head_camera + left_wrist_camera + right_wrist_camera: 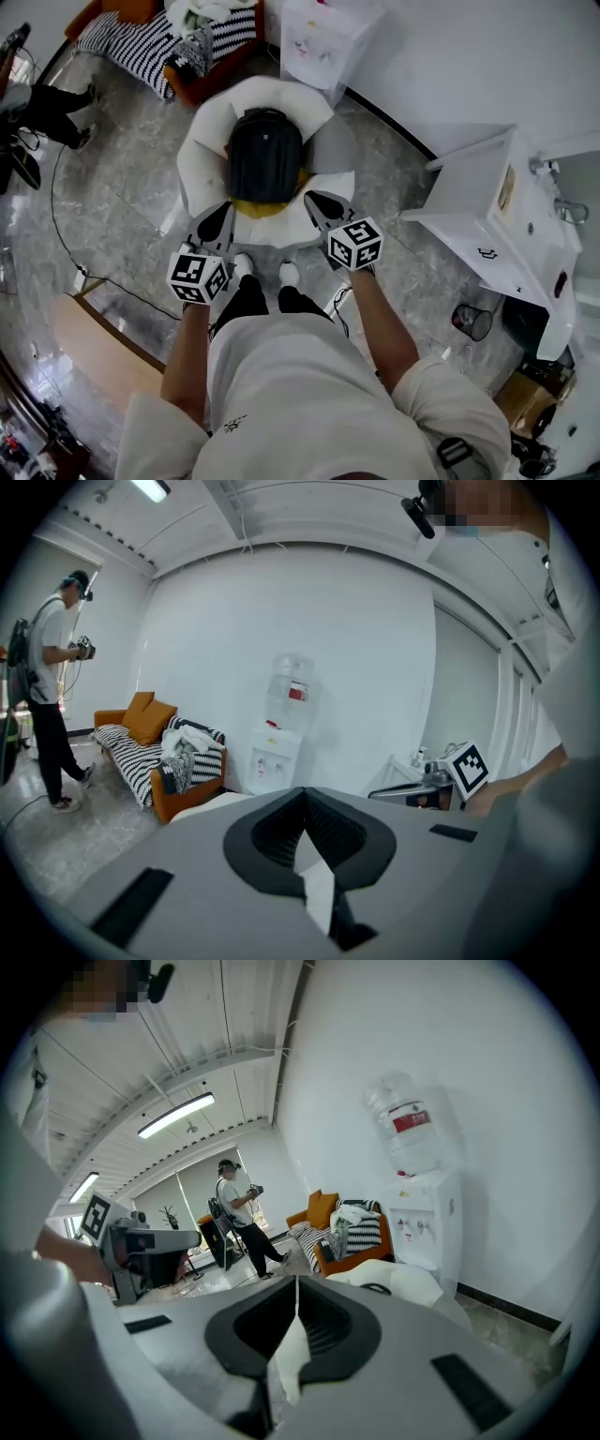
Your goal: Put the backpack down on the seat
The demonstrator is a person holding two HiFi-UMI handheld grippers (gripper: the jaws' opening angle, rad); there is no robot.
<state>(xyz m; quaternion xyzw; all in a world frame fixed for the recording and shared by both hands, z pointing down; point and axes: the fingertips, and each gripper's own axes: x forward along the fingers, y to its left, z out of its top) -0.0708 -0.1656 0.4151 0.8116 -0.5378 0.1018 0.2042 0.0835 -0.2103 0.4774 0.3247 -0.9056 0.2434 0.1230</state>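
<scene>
In the head view the black backpack (265,155) lies on the white seat (197,141), upright against its back and well inside the rim. The left gripper (223,211) and the right gripper (315,202) hover just in front of the seat, one on each side of the bag's lower end, and neither touches it. The person's white shoes (242,265) stand close before the seat. An orange sofa (159,42) with a striped cover is behind the seat, a water dispenser (323,42) stands near the wall, and a white cabinet (492,211) is at the right. In the left gripper view the two jaws meet at their tips and nothing is between them, so this gripper is closed and empty; beyond them another person (52,667) stands at the far left, beside the sofa. In the right gripper view the jaws are also pressed together with nothing held, and behind them part of the seat shows.
</scene>
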